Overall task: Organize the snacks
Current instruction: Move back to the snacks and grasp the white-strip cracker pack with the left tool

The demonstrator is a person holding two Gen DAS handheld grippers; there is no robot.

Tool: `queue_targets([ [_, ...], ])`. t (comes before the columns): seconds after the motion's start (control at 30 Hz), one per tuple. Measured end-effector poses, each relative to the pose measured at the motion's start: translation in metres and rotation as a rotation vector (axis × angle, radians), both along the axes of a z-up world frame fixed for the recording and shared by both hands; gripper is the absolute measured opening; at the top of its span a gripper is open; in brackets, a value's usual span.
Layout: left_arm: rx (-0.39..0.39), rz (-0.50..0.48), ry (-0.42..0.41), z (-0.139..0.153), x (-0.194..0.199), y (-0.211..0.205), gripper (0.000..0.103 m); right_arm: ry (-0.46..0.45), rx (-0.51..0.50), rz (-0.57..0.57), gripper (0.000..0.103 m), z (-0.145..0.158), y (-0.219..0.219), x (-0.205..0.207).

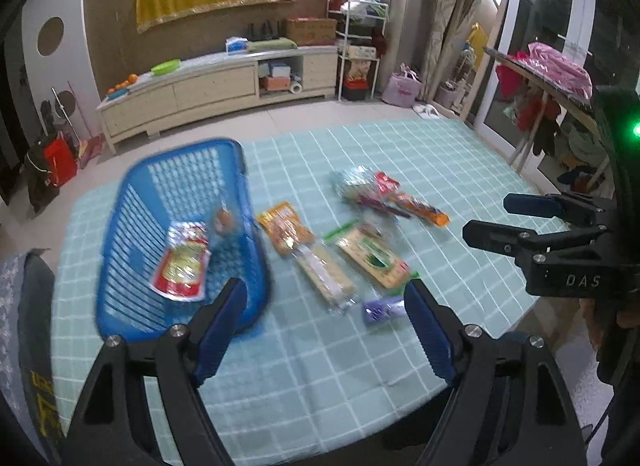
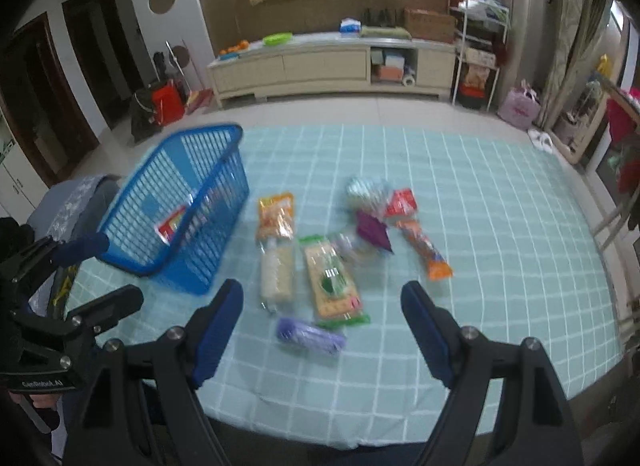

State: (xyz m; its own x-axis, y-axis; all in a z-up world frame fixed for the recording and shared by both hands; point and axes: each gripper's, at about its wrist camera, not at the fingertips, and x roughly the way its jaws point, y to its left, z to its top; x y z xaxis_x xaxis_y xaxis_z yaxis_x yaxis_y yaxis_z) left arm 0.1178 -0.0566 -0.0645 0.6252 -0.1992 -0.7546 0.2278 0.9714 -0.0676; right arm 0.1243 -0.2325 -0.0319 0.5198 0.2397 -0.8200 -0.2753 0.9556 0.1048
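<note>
A blue plastic basket (image 1: 132, 234) (image 2: 222, 185) stands at the table's left and holds a red and white snack packet (image 1: 182, 266) (image 2: 173, 225). Several snack packets lie to its right: an orange packet (image 1: 282, 225) (image 2: 275, 213), a pale cracker pack (image 1: 326, 278) (image 2: 276, 270), a green-edged cracker pack (image 1: 372, 258) (image 2: 332, 282), a small purple packet (image 1: 380, 310) (image 2: 310, 336) and a pile with an orange stick pack (image 1: 420, 209) (image 2: 426, 252). My left gripper (image 1: 326, 306) is open and empty above the table's near edge. My right gripper (image 2: 322, 308) is open and empty above the purple packet.
The table has a light green checked cloth (image 1: 440, 169) (image 2: 480, 205). A grey chair back (image 1: 24, 306) (image 2: 76, 201) stands at the table's left. A long cream cabinet (image 1: 216, 85) (image 2: 320, 61) stands against the far wall.
</note>
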Motion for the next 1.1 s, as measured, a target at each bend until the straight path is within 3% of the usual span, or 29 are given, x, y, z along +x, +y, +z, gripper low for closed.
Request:
queue_targets([
  [0.2,-0.001,-0.006,0.067,-0.030,0.001,-0.031,0.079,0.029,-0.068,-0.003,0.085,-0.037,-0.023,-0.008],
  [0.57,0.051,0.019,0.186,-0.083,0.031,-0.073,0.079,0.044,-0.099,-0.058,0.085,-0.074,-0.056,-0.004],
  [0.77,0.085,0.110,0.214,-0.108,0.055,-0.076,0.079,0.070,-0.114,-0.057,0.085,-0.097,-0.060,0.015],
  [0.93,0.038,0.200,0.249,-0.126,0.078,-0.065,0.079,0.093,-0.099,-0.066,0.085,-0.112,-0.064,0.036],
  [1.1,0.048,0.250,0.286,-0.142,0.101,-0.059,0.076,0.123,-0.086,-0.048,0.084,-0.129,-0.059,0.052],
])
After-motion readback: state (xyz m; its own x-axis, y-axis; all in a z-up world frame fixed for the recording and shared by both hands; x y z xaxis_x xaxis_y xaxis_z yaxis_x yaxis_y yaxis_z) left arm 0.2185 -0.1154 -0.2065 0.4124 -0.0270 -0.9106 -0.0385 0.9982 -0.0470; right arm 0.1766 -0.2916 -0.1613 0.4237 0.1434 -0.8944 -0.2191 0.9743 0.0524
